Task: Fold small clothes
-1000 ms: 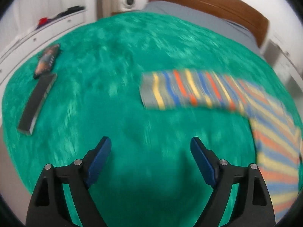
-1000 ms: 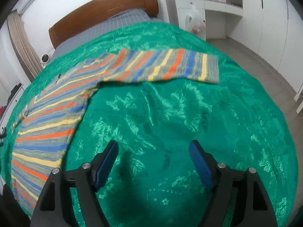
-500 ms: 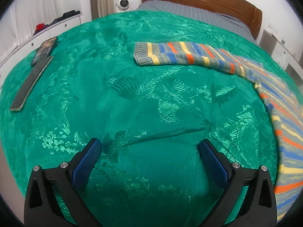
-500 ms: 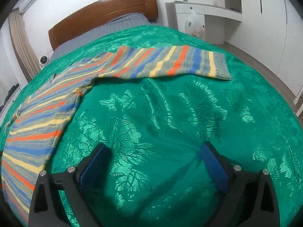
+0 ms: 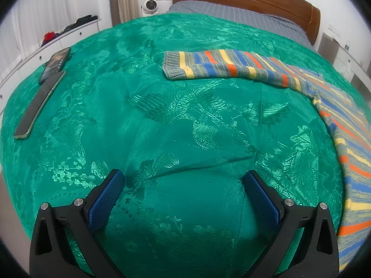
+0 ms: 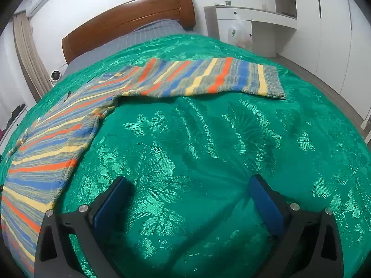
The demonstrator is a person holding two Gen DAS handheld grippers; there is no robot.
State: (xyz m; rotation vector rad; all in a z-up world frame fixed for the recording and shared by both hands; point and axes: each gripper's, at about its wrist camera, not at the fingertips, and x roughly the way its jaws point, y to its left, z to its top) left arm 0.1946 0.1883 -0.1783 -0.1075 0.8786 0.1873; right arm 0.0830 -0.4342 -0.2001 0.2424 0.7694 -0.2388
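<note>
On green bedspread [image 5: 162,120], striped sweater [image 6: 176,78] spread flat, sleeves outstretched

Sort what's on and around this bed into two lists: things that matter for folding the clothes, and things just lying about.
For the job:
- striped sweater, spread flat with both sleeves out
- green bedspread, the folding surface
- left tool and right tool, both open and empty

Just lying about:
- phone
- dark flat device beside it
- plastic bag by the cabinet
</note>
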